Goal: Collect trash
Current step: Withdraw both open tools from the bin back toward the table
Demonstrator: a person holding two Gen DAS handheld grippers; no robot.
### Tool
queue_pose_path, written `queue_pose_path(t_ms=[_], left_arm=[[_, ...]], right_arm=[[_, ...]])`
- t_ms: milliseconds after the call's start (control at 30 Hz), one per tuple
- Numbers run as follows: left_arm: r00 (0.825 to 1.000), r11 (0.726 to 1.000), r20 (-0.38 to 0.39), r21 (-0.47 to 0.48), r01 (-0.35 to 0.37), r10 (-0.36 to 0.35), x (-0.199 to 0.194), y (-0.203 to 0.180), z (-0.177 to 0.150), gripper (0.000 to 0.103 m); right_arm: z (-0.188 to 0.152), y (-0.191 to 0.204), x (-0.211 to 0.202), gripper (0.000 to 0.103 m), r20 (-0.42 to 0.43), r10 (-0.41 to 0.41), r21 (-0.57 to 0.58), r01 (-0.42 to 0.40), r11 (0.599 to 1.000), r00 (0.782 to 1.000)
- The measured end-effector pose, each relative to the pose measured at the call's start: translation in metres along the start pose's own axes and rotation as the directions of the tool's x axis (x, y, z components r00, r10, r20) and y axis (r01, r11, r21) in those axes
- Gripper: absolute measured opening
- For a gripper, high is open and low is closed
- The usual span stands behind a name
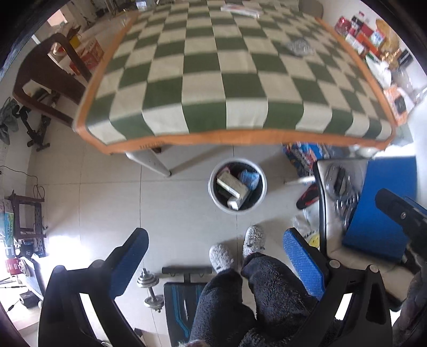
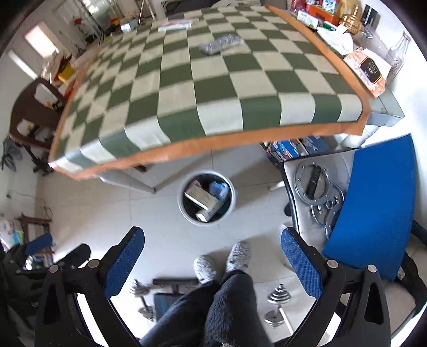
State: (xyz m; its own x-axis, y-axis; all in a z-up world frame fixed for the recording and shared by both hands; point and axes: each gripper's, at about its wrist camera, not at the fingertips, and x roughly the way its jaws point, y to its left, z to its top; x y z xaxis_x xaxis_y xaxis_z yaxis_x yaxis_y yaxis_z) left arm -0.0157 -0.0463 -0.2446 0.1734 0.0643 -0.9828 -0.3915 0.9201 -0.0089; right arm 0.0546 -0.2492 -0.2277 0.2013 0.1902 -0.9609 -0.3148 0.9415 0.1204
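Note:
A round grey trash bin (image 1: 214, 196) stands on the floor below the table's near edge, holding a box, a crumpled blue wrapper and other trash; it also shows in the right wrist view (image 2: 182, 211). A crumpled grey plastic wrapper (image 1: 297, 46) (image 2: 221, 42) lies on the green-and-cream checkered tablecloth (image 1: 213, 80). A flat white packet (image 1: 240, 9) (image 2: 174, 26) lies at the far end. My left gripper (image 1: 216, 237) is open and empty, held above the floor short of the bin. My right gripper (image 2: 212, 237) is open and empty too.
The person's legs and grey slippers (image 1: 234, 248) are below the grippers. A blue-backed chair with metal weight plates (image 2: 373, 202) stands right of the bin. Dumbbells (image 2: 277, 304) lie on the floor. A wooden chair (image 1: 45, 77) stands left. Boxes and a bottle (image 2: 397, 53) crowd the table's right side.

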Motion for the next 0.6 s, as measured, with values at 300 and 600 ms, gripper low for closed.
queue_pose_path(t_ms=[300, 600], left_arm=[[0.987, 0.996, 0.138, -0.017, -0.087, 0.089, -0.015, -0.006, 0.107, 0.103], [0.975, 0.967, 0.059, -0.15, -0.206, 0.216, 0.043, -0.023, 0.255, 0.103]], right_arm=[[0.109, -0.015, -0.024, 0.103, 0.055, 0.07, 0.109, -0.076, 0.991, 0.996], [0.314, -0.059, 0.093, 0.103, -0.114, 0.121, 0.279, -0.085, 0.956, 0.986]])
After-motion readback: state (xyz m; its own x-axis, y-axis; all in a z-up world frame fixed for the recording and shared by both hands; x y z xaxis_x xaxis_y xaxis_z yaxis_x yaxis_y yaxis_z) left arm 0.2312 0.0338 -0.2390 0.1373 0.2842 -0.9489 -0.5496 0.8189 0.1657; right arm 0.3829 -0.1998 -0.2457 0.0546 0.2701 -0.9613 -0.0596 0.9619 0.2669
